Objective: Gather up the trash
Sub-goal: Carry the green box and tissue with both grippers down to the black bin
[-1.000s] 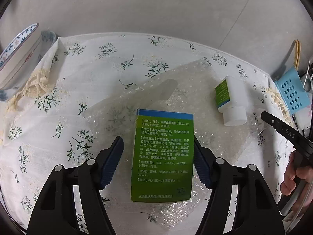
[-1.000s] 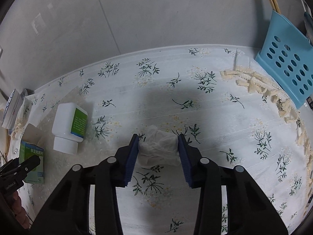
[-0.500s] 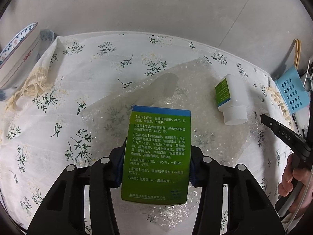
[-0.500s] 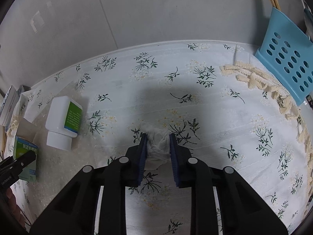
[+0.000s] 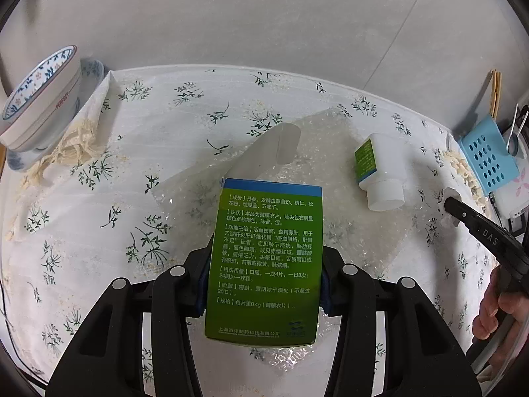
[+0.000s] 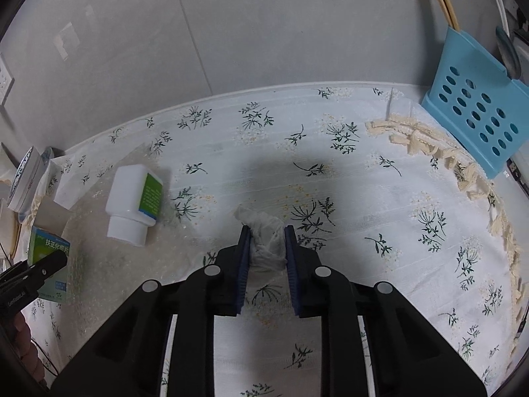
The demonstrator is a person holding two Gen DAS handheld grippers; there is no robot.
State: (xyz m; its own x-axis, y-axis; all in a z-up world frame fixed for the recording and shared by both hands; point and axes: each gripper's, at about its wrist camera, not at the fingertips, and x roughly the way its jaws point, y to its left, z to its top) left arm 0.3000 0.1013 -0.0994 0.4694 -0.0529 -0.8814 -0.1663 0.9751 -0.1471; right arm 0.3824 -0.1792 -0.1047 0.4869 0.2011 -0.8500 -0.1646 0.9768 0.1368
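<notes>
My left gripper (image 5: 264,281) is shut on a green medicine box (image 5: 266,258) with a blue top edge and holds it above a sheet of bubble wrap (image 5: 330,178). My right gripper (image 6: 264,244) is shut on a crumpled white tissue (image 6: 266,238) and holds it just above the floral tablecloth (image 6: 380,198). A white pill bottle (image 5: 380,172) with a green label lies on its side on the bubble wrap, right of the box; it also shows in the right wrist view (image 6: 134,198). The box also shows in the right wrist view (image 6: 49,261), and the right gripper with its tissue (image 5: 449,205) in the left wrist view.
Stacked blue-patterned bowls (image 5: 39,99) stand at the table's far left edge. A blue perforated basket (image 6: 479,112) stands at the far right. A grey wall runs behind the table. The cloth has a cream fringe (image 6: 429,142) at its ends.
My left gripper has closed on the medicine box and raised it off the bubble wrap. My right gripper has closed on the tissue and lifted it slightly.
</notes>
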